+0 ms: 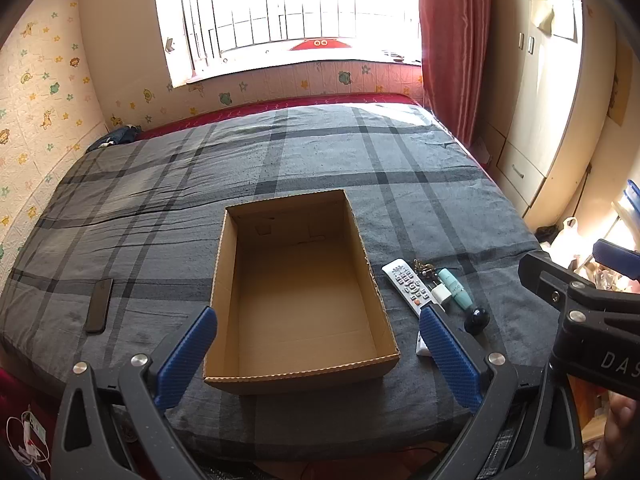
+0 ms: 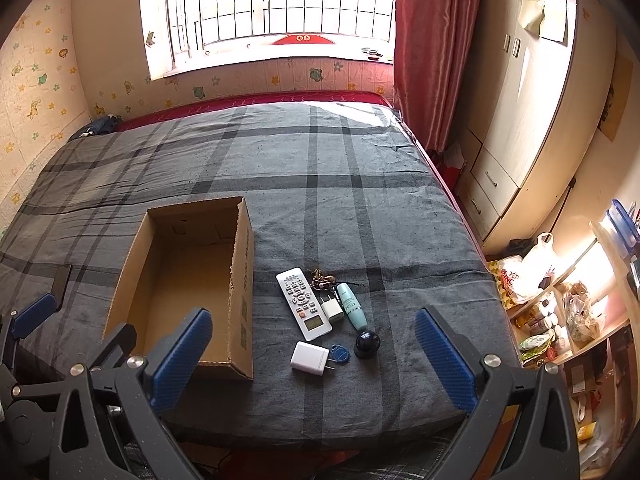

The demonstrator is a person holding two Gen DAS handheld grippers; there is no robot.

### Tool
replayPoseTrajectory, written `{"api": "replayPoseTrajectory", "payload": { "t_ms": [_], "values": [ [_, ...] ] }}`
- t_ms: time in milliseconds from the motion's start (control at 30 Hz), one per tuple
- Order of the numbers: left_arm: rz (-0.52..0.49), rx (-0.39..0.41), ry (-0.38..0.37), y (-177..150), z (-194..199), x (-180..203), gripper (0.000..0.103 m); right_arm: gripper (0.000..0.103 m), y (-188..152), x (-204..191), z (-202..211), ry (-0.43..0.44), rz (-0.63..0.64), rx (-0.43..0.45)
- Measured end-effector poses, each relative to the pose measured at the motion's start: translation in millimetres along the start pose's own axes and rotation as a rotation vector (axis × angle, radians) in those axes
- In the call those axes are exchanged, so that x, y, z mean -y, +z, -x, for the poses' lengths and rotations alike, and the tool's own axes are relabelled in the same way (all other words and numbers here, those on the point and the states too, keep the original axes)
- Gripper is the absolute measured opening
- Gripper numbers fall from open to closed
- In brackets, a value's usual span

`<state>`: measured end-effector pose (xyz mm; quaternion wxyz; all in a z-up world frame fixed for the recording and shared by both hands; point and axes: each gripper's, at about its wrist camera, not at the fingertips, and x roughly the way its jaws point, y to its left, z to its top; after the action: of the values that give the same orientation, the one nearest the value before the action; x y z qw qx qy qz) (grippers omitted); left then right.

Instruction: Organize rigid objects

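An empty open cardboard box (image 1: 298, 370) (image 2: 243, 292) sits on the grey plaid bed. To its right lie a white remote (image 2: 304, 303) (image 1: 408, 285), a small white plug (image 2: 332, 309) (image 1: 439, 293), a mint green tube (image 2: 352, 306) (image 1: 453, 287), a black round object (image 2: 367, 344) (image 1: 477, 319), a larger white charger (image 2: 309, 357), a blue tag (image 2: 340, 353) and a bunch of keys (image 2: 320, 278). My left gripper (image 1: 318, 354) hangs open above the box's near end. My right gripper (image 2: 314, 356) stands open above the charger. Both hold nothing.
A dark phone (image 1: 99, 305) lies on the bed left of the box. A wardrobe (image 2: 532, 128) and cluttered shelves (image 2: 568, 320) stand to the right of the bed. A red curtain (image 2: 432, 48) hangs by the window. The bed's near edge is just below the grippers.
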<state>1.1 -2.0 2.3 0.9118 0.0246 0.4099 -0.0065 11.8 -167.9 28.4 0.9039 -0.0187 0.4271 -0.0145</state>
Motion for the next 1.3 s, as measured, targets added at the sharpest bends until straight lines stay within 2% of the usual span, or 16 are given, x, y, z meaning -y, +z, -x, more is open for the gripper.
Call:
{"api": "replayPoseTrajectory", "payload": {
  "t_ms": [867, 1300],
  "values": [
    [0.007, -0.006, 0.004, -1.4, -5.7, -1.5, 0.103, 0.103, 1.0, 2.2, -6.4, 0.001, -0.014, -0.009],
    [0.045, -0.05, 0.004, -0.3, -36.2, -33.4, 0.103, 0.103, 6.4, 5.1, -28.0, 0.002, -0.015, -0.048]
  ]
}}
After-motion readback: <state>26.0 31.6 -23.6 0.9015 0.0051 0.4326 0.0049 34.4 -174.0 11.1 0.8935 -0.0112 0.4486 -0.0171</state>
